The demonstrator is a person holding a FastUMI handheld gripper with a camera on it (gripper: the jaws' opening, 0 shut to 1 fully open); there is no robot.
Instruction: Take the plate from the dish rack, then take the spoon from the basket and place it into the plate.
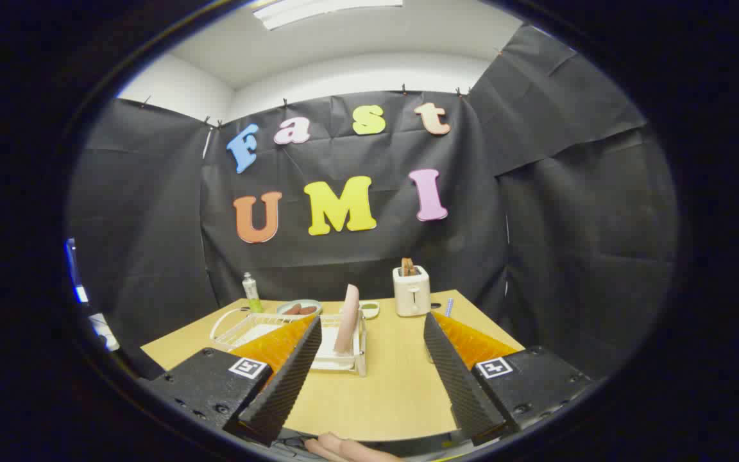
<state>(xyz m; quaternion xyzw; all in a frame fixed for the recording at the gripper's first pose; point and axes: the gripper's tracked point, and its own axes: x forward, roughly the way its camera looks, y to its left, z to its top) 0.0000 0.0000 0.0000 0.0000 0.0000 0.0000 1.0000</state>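
Note:
A pink plate [347,319] stands on edge in the white dish rack [342,357] just ahead of my fingers, slightly left of the gap's middle. To the rack's left lies a white wire basket [241,326], partly hidden behind my left finger; the spoon in it is too small to make out. My gripper [369,372] is open, held above the near part of the wooden table [389,391], with nothing between its fingers.
At the table's back stand a white toaster [411,290] with bread in it, a small bowl [369,310], a dish with sausages [299,308] and a green bottle [251,292]. A blue-striped item [449,307] lies right of the toaster. A person's fingers [344,448] show below the gripper.

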